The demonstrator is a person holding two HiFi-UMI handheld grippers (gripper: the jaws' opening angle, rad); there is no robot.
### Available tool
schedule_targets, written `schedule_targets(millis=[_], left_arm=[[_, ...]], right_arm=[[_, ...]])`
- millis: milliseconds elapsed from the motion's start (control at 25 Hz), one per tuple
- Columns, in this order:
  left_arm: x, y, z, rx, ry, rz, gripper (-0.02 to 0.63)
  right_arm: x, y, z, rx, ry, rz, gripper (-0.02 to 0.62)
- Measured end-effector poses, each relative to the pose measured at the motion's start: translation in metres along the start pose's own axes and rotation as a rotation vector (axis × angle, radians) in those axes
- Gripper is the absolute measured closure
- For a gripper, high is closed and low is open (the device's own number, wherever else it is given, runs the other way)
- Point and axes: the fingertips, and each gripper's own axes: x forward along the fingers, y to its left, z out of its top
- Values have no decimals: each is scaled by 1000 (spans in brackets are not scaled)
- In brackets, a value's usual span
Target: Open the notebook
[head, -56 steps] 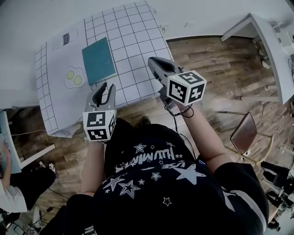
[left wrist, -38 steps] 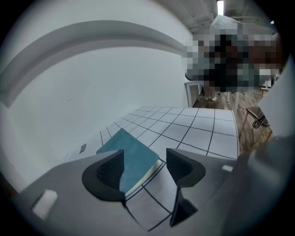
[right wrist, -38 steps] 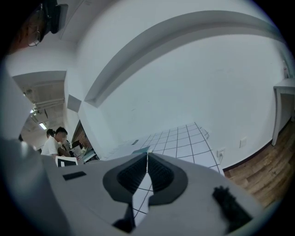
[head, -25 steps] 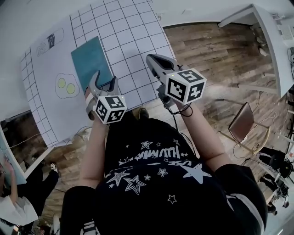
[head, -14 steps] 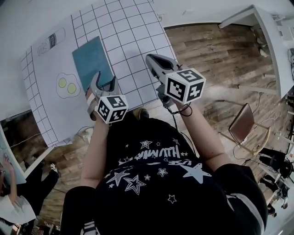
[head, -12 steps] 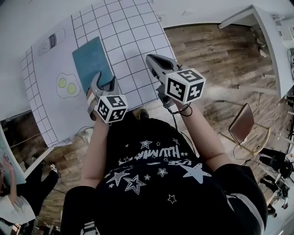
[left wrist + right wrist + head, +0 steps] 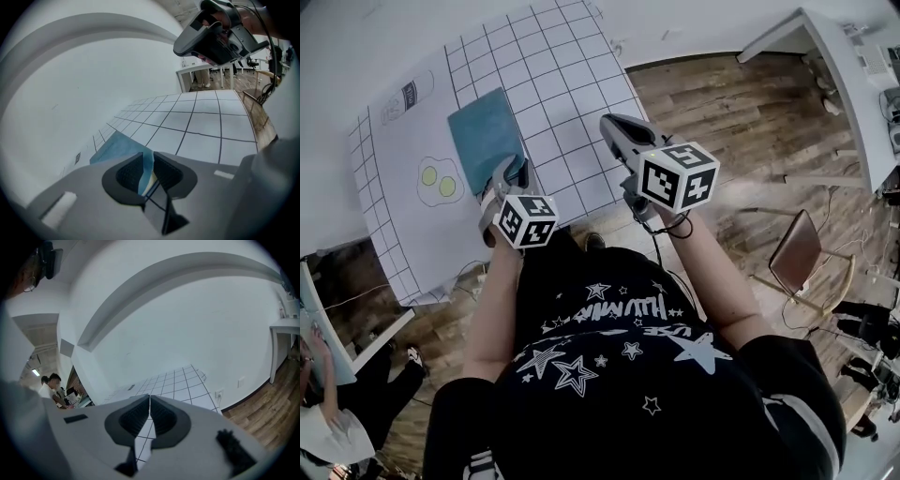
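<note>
Notebook (image 7: 487,136): teal, closed, flat on gridded worktop (image 7: 572,66). Long axis runs away from person, approx. in line w/ L gripper.

L gripper (image 7: 516,169): at notebook's near edge, by near-right corner, pointing down onto it. Jaws closing to a narrow gap. Cover (image 7: 146,171) edge sits between pads and fills the gap, w/ pale pages showing just under. Judged: pinch on cover alone, ready for lift. Spine side not discernible.

R gripper (image 7: 609,122): well right of notebook, raised, touching nothing. Jaws together, nothing between. Farther of the two from notebook.
</note>
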Motion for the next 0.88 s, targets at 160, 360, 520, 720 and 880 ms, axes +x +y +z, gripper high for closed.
schedule_targets(millis=[160, 360, 520, 720, 880], left_arm=[[-15, 13, 8, -24, -54, 30, 551], [-44, 41, 15, -154, -120, 78, 560], [-69, 66, 15, -276, -165, 114, 560], [-91, 96, 9, -358, -195, 153, 560], [-109, 118, -13, -453, -223, 195, 558]], right_arm=[[-12, 2, 5, -4, -25, -5, 580], [-22, 12, 11, -18, -47, 16, 580], [-25, 25, 11, -31, -50, 53, 580], [-14, 46, 2, -28, -33, 118, 580], [-5, 70, -12, -35, -10, 153, 580]])
